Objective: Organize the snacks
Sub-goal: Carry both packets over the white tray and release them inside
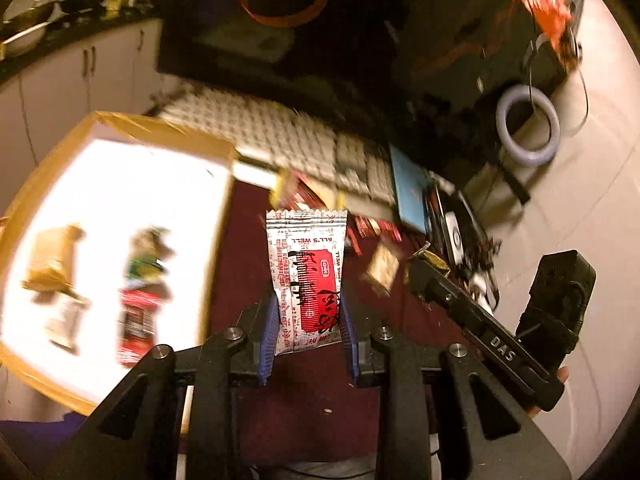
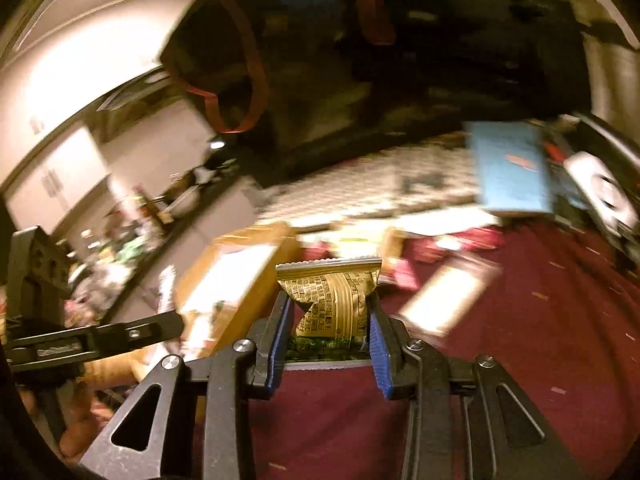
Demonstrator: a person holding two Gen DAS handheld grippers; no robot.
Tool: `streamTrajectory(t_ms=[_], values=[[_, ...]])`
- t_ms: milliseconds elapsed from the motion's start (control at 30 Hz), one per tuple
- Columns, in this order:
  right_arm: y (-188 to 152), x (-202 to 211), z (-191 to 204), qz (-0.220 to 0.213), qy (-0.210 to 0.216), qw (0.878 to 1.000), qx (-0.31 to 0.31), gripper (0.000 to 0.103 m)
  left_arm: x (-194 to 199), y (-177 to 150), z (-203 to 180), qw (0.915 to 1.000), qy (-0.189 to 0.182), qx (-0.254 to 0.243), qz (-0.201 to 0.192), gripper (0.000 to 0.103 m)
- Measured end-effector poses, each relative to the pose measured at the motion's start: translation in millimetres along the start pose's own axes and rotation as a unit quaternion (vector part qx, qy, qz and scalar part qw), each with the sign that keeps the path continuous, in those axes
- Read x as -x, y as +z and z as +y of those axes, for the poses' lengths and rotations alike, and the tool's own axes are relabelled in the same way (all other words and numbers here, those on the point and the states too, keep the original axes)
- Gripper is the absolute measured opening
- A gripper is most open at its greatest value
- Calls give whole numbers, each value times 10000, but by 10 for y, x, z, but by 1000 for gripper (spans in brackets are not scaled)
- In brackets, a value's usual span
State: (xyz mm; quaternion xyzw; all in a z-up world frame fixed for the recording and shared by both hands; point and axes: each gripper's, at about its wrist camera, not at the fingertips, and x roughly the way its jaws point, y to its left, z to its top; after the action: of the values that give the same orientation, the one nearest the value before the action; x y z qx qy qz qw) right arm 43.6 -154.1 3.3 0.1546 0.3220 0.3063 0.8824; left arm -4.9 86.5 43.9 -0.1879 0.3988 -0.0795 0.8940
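My left gripper [image 1: 307,312] is shut on a white and red snack packet [image 1: 307,280] and holds it upright above the dark red cloth, just right of the cardboard box [image 1: 120,184]. Several snacks lie in the box, among them a tan packet [image 1: 54,256] and a green and red packet [image 1: 142,292]. My right gripper [image 2: 329,320] is shut on a tan and green snack packet [image 2: 332,304], held above the cloth near the box's [image 2: 240,272] right corner. Loose snacks [image 1: 380,248] lie on the cloth beyond.
A white keyboard [image 1: 280,136] lies behind the box. A blue book [image 1: 408,188] and a black bag [image 1: 320,20] stand at the back. The right gripper's body [image 1: 500,320] shows at the right of the left wrist view. A tape ring [image 1: 528,124] lies far right.
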Motion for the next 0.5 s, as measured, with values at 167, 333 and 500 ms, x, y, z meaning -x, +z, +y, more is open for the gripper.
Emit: streamTrajectory(t_ms=[167, 333, 500], values=[[280, -632, 592, 548, 518, 9965, 371, 36, 241, 205, 535, 9976, 269, 483, -424, 25], [423, -1422, 989, 1255, 686, 9881, 563, 36, 98, 397, 1122, 9933, 766, 811, -315, 25], [300, -2184, 1045, 2011, 400, 9756, 780, 36, -262, 334, 1250, 9918, 1158, 452, 285, 25]])
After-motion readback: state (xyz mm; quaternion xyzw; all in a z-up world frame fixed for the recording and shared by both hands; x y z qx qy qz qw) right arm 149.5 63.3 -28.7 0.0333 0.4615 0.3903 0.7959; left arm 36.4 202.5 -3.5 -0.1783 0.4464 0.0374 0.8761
